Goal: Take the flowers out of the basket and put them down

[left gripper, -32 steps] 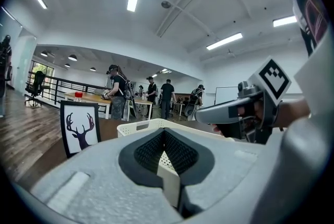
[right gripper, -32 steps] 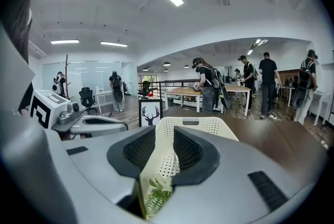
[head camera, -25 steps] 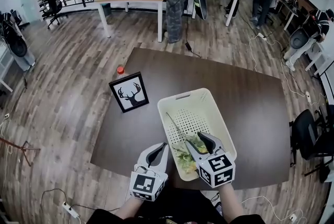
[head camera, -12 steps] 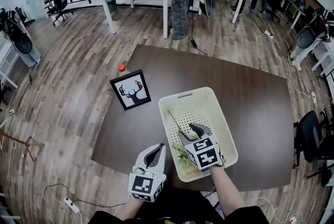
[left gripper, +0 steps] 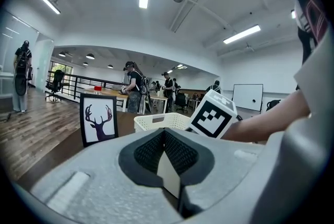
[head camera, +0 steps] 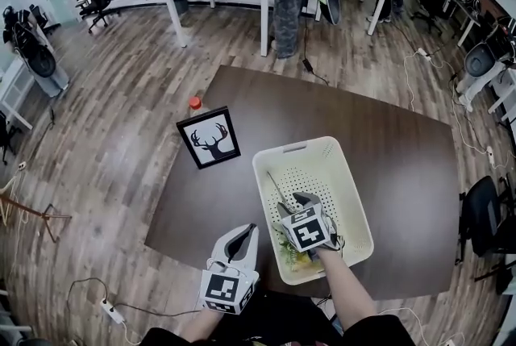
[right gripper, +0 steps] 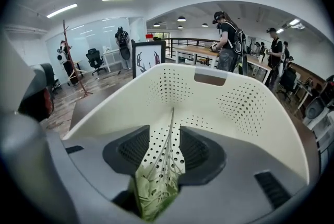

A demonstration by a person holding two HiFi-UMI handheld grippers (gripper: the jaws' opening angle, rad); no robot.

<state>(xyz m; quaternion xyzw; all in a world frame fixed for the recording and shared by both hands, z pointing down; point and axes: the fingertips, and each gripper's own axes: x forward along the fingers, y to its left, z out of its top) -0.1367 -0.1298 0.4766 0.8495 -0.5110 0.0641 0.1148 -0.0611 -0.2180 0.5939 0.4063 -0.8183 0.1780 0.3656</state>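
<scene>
1. The flowers (right gripper: 154, 191) lie in the basket (right gripper: 245, 108), in the corner at 7 o'clock as the head view has it. The leafy end is nearest me, and one thin stem (right gripper: 170, 124) runs toward 11 o'clock over the holed floor.
2. My right gripper (right gripper: 166, 145) is down inside the basket. Its jaws stand narrow, and the green bunch fills the gap at their base and touches both pads (right gripper: 201, 152), so I have it gripped. The stem leaves straight ahead, at 12 o'clock.
3. Only the right gripper view shows that grip. In the head view my marker cube (head camera: 307, 230) covers most of the bunch, with a little green showing at its 7 o'clock.
4. My left gripper (left gripper: 165, 137) has its jaws pressed together with nothing between them. The head view puts it outside the basket at 8 o'clock, at the table's (head camera: 387, 135) near edge.
5. The left gripper view alone shows the basket from the side, with my forearm (left gripper: 261, 124) reaching in from 3 o'clock.
6. A deer picture (head camera: 210, 139) stands upright on the table at 10 o'clock from the basket, apart from it.
7. A red cap (head camera: 194, 102) sits at the picture's 11 o'clock, by the table's edge. I cannot tell whether it is on the table.
</scene>
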